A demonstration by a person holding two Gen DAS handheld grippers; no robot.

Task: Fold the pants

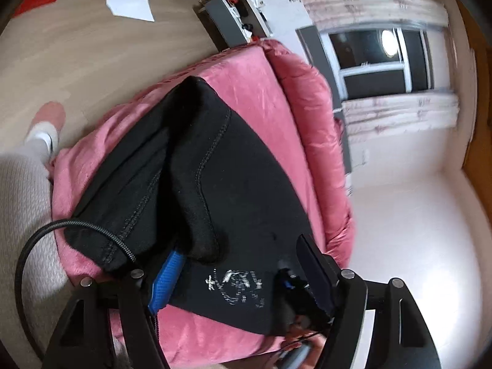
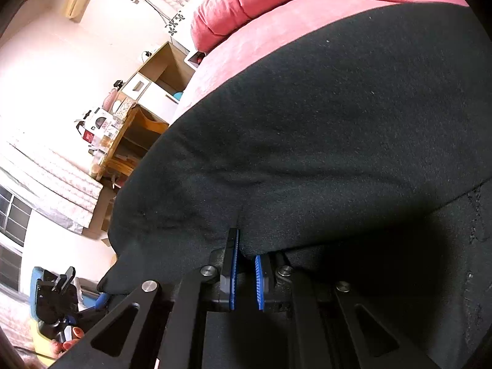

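Note:
Black pants (image 1: 233, 184) lie partly folded on a pink bed cover (image 1: 270, 92), with a white logo (image 1: 236, 286) near the lower edge. My left gripper (image 1: 236, 276) is open, its jaws wide apart on either side of the pants' edge with the logo; one blue pad (image 1: 167, 279) shows at the left. In the right wrist view the black pants (image 2: 338, 123) fill most of the frame. My right gripper (image 2: 246, 255) has its blue pads (image 2: 234, 270) close together, pinching a fold of the black fabric. My left gripper (image 2: 61, 301) also shows there at the lower left.
The bed stands on a wooden floor (image 1: 77, 55) with papers and boxes. A grey and white cabinet (image 1: 246, 15) and a window (image 1: 378, 61) lie beyond the bed. A person's leg and foot (image 1: 40, 135) are at the left. Wooden shelves (image 2: 138, 123) stand beside the bed.

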